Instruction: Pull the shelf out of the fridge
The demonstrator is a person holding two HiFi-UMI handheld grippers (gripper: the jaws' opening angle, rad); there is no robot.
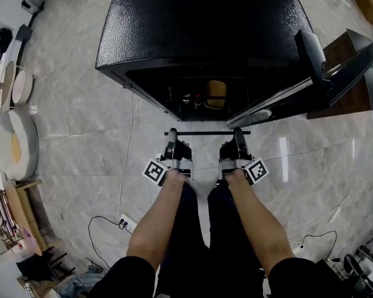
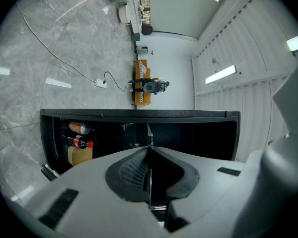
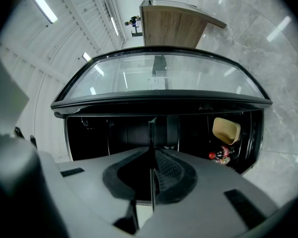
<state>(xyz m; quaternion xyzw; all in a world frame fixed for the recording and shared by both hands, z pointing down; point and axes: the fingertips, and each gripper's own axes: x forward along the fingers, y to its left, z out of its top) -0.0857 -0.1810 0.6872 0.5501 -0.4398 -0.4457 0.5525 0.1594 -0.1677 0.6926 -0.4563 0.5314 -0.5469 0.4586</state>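
Grey plastic with black ribbed pads, the left gripper and the right gripper are held side by side just beyond the person's 2 bare forearms, each carrying a black-and-white marker cube. Both point level toward the fridge. Each gripper's own view shows its jaws nearly together, pinching a thin plate seen edge-on, so each has a firm hold on the shelf.

That thin flat shelf with a black front bar hangs level between the 2 grippers, above the grey marbled floor tiles. The left gripper clamps the bar's left end and the right gripper its right end. The bar sits just near of the fridge opening. How much of the shelf's far part is inside cannot be told.

Beyond it stands the low black fridge with a pebbled top, its front open. Inside, toward the right, are a yellow tub, a dark bottle with a red cap and an orange-and-silver can. The black-framed glass door stands swung out to the right.
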